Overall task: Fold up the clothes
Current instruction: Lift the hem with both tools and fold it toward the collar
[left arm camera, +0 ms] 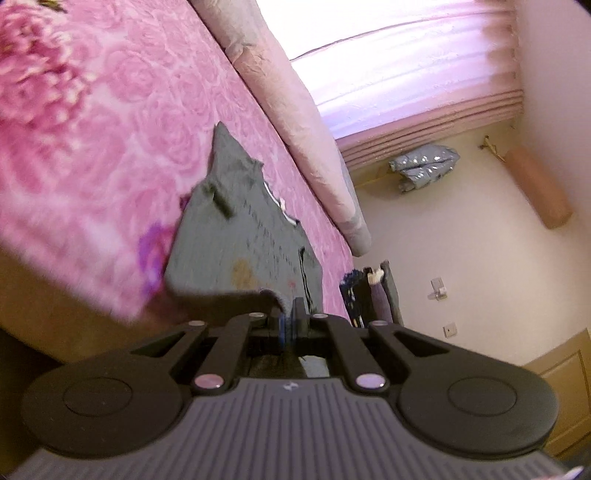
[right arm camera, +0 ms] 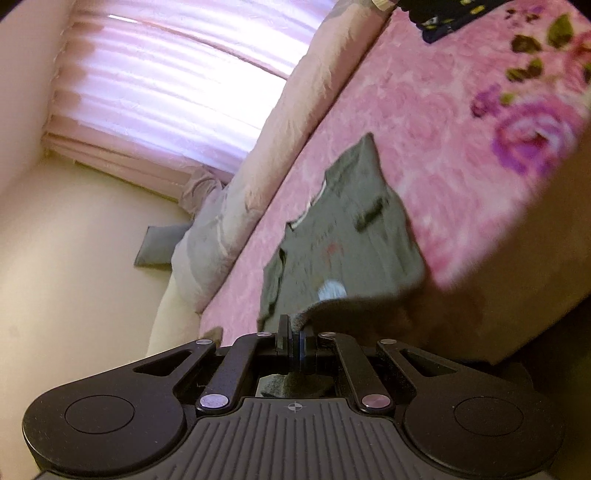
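Both the left gripper and right gripper pinch the grey shirt's near hem, jaws closed on cloth, probably to spread it on the bed.

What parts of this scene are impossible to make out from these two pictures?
- Left wrist view: print on the grey shirt, motion-blurred.
- Both views: shirt hem, hidden by the left gripper and right gripper.
- Right wrist view: dark garment, cut off at the top edge.

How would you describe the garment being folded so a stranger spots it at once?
Start at the bed with the pink rose-patterned cover. On it, near the long pale bolster, lies an olive-grey T-shirt. It is the only dull, dark cloth on the pink.
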Motion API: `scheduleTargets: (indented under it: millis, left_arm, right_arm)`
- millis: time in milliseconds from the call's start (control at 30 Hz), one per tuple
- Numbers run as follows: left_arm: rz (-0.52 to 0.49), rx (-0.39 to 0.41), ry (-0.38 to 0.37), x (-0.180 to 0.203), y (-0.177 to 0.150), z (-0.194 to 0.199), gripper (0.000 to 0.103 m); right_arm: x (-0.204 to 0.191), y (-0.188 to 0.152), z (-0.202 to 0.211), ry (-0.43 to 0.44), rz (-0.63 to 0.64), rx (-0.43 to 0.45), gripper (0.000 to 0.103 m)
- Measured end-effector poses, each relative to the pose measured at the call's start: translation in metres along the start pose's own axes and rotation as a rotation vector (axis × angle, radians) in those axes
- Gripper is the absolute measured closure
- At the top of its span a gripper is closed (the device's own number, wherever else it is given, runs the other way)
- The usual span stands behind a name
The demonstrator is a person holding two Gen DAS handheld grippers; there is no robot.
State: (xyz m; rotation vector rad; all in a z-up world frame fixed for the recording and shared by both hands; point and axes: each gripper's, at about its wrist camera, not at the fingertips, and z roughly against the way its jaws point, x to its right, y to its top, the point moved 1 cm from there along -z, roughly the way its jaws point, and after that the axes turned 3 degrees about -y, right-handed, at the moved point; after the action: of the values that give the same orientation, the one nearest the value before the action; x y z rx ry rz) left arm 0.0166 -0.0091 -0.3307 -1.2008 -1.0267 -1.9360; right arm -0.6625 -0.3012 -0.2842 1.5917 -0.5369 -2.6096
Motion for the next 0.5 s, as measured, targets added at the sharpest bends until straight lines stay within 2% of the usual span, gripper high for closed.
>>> scheduleTargets:
  millis: [100, 267, 500]
  left_arm:
    - [0.029, -0.002, 0.014, -0.003, 0.040, -0.038, 0.102]
    - [0.031, -0.032, 0.059, -0.013, 0.107, -0.114, 0.102]
    - [0.082, -0.069, 0.148, -0.048, 0.178, -0.221, 0.102]
  right_arm:
    - [-0.004, 0.043, -0.031, -0.005, -0.031, -0.010, 0.102]
    - [0.012, 0.116, -0.105, -0.066, -0.083, -0.048, 0.102]
    - [0.046, 0.206, -0.203, -0.146, -0.187, -0.096, 0.102]
